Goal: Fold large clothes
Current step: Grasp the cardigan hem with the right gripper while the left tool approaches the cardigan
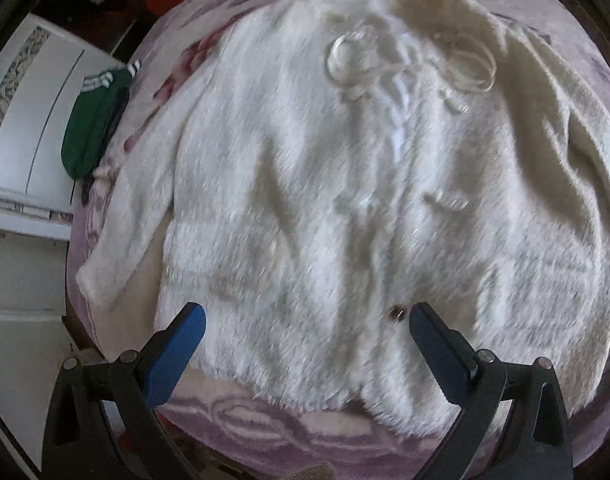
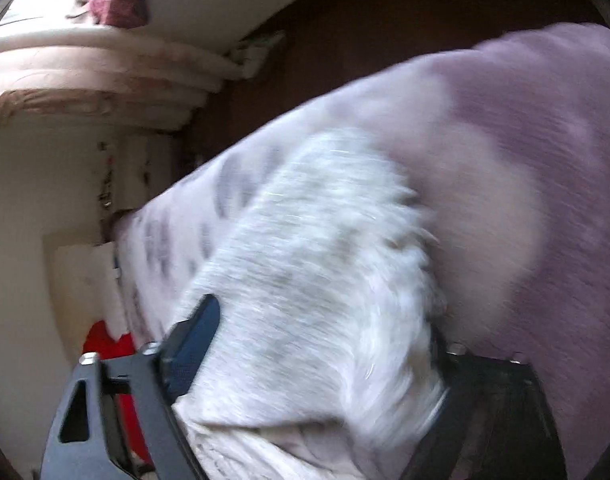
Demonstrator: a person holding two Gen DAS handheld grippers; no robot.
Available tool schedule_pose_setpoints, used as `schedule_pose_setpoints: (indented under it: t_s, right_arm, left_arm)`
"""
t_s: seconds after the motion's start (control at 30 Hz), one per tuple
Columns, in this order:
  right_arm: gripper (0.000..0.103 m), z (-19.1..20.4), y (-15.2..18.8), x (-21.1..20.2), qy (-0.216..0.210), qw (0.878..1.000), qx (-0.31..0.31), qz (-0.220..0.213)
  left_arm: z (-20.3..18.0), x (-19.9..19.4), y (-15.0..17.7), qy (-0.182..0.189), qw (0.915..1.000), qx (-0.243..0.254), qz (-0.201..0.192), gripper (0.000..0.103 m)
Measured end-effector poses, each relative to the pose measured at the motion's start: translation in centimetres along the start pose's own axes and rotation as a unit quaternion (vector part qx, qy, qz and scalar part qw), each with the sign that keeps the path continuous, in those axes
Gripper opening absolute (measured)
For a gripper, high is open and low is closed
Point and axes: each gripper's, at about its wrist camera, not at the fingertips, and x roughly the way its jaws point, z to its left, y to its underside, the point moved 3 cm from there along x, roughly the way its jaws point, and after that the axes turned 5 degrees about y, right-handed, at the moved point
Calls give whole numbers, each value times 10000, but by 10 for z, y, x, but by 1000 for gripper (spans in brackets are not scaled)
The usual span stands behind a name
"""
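A fluffy white cardigan (image 1: pixel 325 184) lies spread front-up on a purple patterned blanket (image 1: pixel 265 424), collar and ribbon ties at the far end, a small dark button (image 1: pixel 396 313) near the hem. Its left sleeve (image 1: pixel 125 216) runs down along the blanket's left side. My left gripper (image 1: pixel 307 320) is open, its blue fingers wide apart just above the hem. In the right wrist view a bunched part of the white cardigan (image 2: pixel 313 300) fills the space between my right gripper's fingers (image 2: pixel 197 340). The right finger is hidden by the fabric; the view is blurred.
A green garment with white stripes (image 1: pixel 95 120) lies off the blanket's left edge beside a white cabinet (image 1: pixel 29 120). Something red (image 2: pixel 105 356) sits below the bed's edge in the right wrist view. The purple blanket (image 2: pixel 525 160) stretches to the right there.
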Motion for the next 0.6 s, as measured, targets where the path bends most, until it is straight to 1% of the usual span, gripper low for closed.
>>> schedule_pose_setpoints:
  t_s: [0.03,0.07,0.13,0.17,0.2,0.27,0.3,0.37,0.4,0.47,0.5,0.57,0.6]
  right_arm:
    - [16,4,-2,7,146,9999,-75,21]
    - [8,8,-4,9,237,9996,-156,-18]
    - [7,28,-15,-2,46,9991,-347,-237]
    - [7,44,-24,-15,-200,9976,-522,-401]
    - [6,61,-30,-27,-384,9947,-765,-576]
    - [6,90,-33,-42,-547,9871,-1244,-853]
    - [6,109,-42,-38,-454,9834,-1504,-913]
    - [6,119,-45,-19,-148,9798,-1787,-881]
    - [6,121,-47,-3,74,9795,-1884,-714]
    - [6,125,-46,15,379,9789,-1934,-538]
    - [6,131,-42,19,419,9785,-1955,-499]
    - [6,157,-31,15,392,9737,-2165,-590]
    - [6,178,-24,8,322,9700,-2322,-639]
  left_arm:
    - [-5,-1,-6,-13,10000,35,-58,103]
    - [-9,-2,-12,-9,9999,62,-111,103]
    - [-19,-3,-23,33,9998,57,-194,103]
    - [-23,-3,-28,75,9997,27,-223,103]
    - [-25,-2,-34,138,9996,-15,-237,103]
    - [-31,3,-42,275,9994,-89,-214,103]
    - [-35,7,-45,298,9993,-120,-206,103]
    - [-42,18,-51,307,9993,-116,-160,103]
    - [-45,24,-53,296,9994,-98,-115,103]
    - [-45,41,-57,259,9996,-70,47,103]
    - [-42,47,-60,272,9995,-90,116,103]
    - [-31,59,-66,310,9992,-203,168,103]
    - [-24,62,-70,330,9989,-273,167,103]
